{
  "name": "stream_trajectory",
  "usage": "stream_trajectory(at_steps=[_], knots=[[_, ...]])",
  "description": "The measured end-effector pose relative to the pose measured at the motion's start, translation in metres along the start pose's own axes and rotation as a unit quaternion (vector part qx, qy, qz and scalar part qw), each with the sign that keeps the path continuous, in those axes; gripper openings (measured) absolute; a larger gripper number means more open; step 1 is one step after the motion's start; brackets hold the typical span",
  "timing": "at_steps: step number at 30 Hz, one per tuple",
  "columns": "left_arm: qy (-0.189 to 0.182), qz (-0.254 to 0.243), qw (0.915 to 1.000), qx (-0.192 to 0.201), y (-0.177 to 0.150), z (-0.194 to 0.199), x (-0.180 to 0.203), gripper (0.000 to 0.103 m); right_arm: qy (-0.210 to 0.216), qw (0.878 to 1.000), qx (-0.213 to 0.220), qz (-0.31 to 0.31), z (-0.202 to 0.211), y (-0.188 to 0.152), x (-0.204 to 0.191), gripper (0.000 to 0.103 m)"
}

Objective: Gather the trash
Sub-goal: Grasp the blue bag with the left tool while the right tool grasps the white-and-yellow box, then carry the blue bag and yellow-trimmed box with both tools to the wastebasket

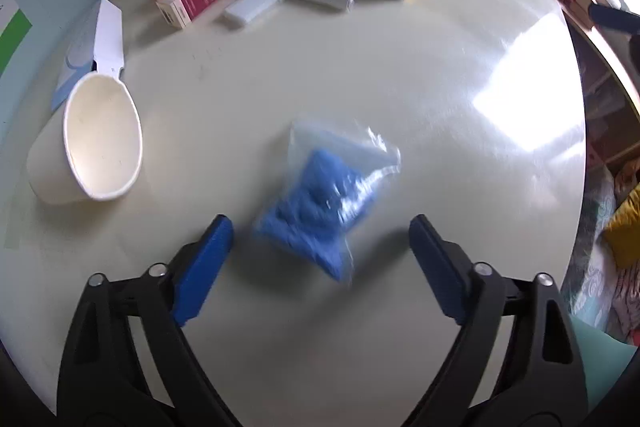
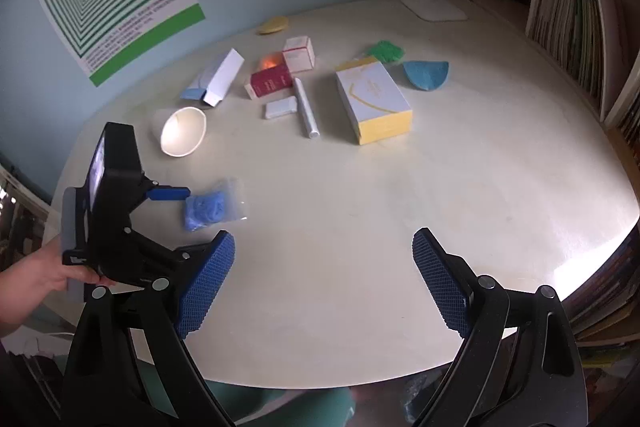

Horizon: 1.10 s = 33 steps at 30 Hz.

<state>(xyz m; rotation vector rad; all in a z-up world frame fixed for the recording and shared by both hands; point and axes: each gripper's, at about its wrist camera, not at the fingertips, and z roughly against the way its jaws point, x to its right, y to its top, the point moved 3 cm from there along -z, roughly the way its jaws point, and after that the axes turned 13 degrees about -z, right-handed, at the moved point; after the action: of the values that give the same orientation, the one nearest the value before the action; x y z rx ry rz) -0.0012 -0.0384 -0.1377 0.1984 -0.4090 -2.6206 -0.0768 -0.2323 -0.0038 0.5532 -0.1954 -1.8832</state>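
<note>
My left gripper (image 1: 320,239) points steeply down at the bench (image 1: 400,75), its blue fingers (image 1: 204,267) spread wide. Between them, but apart from both pads, lies a clear plastic bag with crumpled blue stuff inside (image 1: 324,203); it looks blurred, and I have no hold on it. From the right wrist view the same bag (image 2: 212,205) sits near the bench's left edge, towards the near side, with one left finger (image 2: 168,193) just beside it and my hand (image 2: 44,275) around the gripper's body.

My right gripper (image 2: 324,279) hangs over the near edge of the bench, its textured blue fingers (image 2: 206,283) wide apart with nothing between them and nothing touched.

Farther in, towards the back of the bench, lie a tipped paper cup (image 2: 182,131), an opened white carton (image 2: 220,77), a red box (image 2: 270,81), a pink-and-white box (image 2: 299,54), a small flat white pack (image 2: 281,108), a slim white tube box (image 2: 306,109) and a yellow-and-white box (image 2: 374,103).
</note>
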Motion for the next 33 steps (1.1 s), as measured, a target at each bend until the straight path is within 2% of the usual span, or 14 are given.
stream_trajectory(at_steps=[1, 4, 5, 7, 12, 17, 26, 30, 33], knots=[[0.000, -0.001, 1.0000, 0.002, 0.000, 0.002, -0.002, 0.077, -0.005, 1.000, -0.001, 0.000, -0.003, 0.003, 0.003, 0.090], [0.002, 0.001, 1.0000, 0.008, 0.008, 0.002, -0.009, 0.045, -0.019, 1.000, -0.008, 0.002, -0.014, 0.016, 0.013, 0.090], [0.001, 0.006, 1.0000, 0.007, 0.012, 0.001, -0.016, 0.039, -0.023, 1.000, -0.013, 0.004, -0.019, 0.022, 0.016, 0.090], [-0.013, 0.025, 0.9996, 0.004, 0.018, -0.001, -0.025, 0.035, -0.029, 0.999, -0.020, 0.016, -0.031, 0.035, 0.019, 0.090], [-0.009, 0.065, 0.9979, 0.000, 0.023, 0.004, -0.032, 0.035, -0.042, 0.997, -0.040, 0.058, -0.068, 0.069, 0.016, 0.090], [0.009, 0.096, 0.9953, 0.005, 0.041, 0.007, -0.045, 0.035, -0.042, 0.994, -0.059, 0.085, -0.110, 0.100, 0.015, 0.090], [0.030, 0.134, 0.9906, 0.000, 0.065, 0.002, -0.052, 0.035, -0.037, 0.989, -0.080, 0.118, -0.151, 0.120, 0.012, 0.088], [0.029, 0.142, 0.9894, -0.006, 0.072, -0.003, -0.054, 0.035, -0.034, 0.988, -0.095, 0.115, -0.162, 0.123, 0.017, 0.067], [0.028, 0.146, 0.9889, -0.007, 0.078, -0.006, -0.057, 0.035, -0.030, 0.989, -0.096, 0.109, -0.165, 0.126, 0.021, 0.062]])
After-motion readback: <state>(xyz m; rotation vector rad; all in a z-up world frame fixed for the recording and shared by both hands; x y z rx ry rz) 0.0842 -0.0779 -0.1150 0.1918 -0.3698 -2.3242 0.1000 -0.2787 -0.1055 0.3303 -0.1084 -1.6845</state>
